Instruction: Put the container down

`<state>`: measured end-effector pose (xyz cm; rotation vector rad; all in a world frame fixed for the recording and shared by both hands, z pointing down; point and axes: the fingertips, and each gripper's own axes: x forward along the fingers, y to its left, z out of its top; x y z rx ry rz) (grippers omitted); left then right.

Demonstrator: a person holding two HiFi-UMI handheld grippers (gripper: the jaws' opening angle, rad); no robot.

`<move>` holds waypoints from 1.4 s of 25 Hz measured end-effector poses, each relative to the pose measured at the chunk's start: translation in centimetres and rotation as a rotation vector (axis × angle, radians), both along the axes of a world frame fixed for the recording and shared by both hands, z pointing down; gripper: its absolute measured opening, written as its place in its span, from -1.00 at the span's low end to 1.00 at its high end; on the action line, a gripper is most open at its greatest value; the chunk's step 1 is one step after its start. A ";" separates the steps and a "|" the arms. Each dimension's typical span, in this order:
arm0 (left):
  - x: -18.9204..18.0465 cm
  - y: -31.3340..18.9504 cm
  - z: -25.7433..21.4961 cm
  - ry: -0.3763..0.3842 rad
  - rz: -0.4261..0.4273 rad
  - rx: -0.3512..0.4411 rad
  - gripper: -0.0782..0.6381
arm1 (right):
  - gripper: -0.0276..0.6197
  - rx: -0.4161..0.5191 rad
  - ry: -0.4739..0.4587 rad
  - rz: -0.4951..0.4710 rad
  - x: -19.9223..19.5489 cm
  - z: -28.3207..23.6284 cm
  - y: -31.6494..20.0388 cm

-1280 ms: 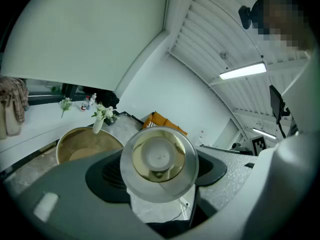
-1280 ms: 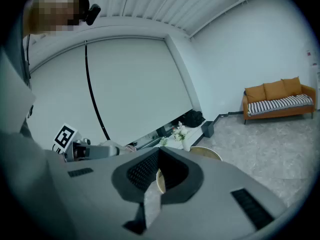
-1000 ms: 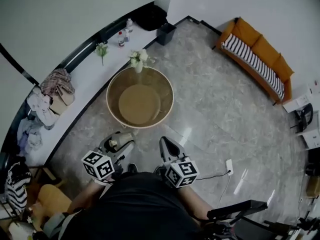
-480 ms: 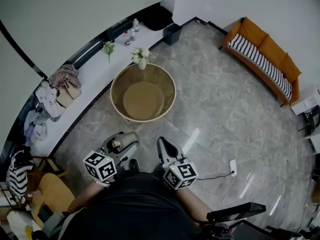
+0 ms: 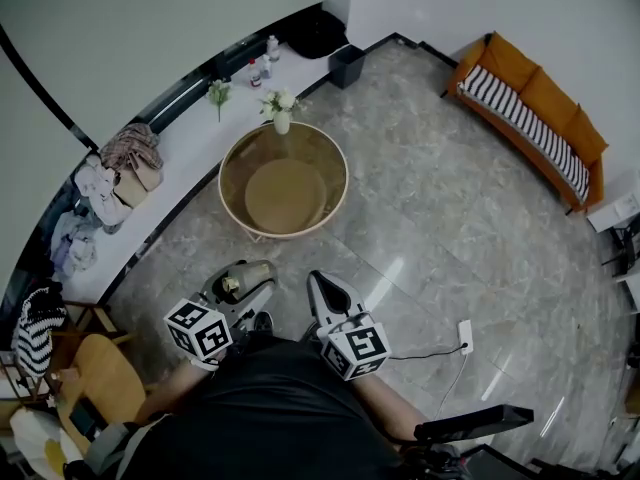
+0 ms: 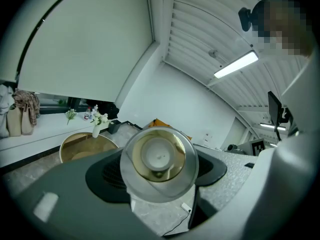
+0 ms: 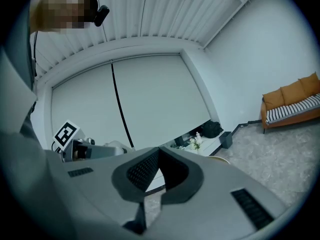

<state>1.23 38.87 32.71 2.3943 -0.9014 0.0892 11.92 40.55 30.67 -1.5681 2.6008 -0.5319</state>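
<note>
Left gripper [image 5: 243, 286] jaws wide, clamped on container [image 6: 159, 156]; right gripper [image 5: 320, 284] jaws closed, empty. Table [image 5: 285, 196] well apart; smooth round container may slip on the way.

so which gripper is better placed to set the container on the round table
Left. The left gripper is clamped on the container, with the round table on the floor ahead. The right gripper is shut and empty.
</note>
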 end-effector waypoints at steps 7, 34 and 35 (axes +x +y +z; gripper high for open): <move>1.2 1.5 0.6 -0.002 -0.043 -0.015 0.17 | -0.89 -0.036 -0.018 -0.033 1.4 1.2 1.0; -3.7 -12.6 3.0 0.023 0.053 -0.087 0.17 | -0.90 -0.157 -0.010 0.102 -2.5 4.1 -11.8; -4.3 -13.3 3.1 0.026 0.053 -0.088 0.17 | -0.90 -0.162 -0.005 0.106 -2.9 4.1 -12.4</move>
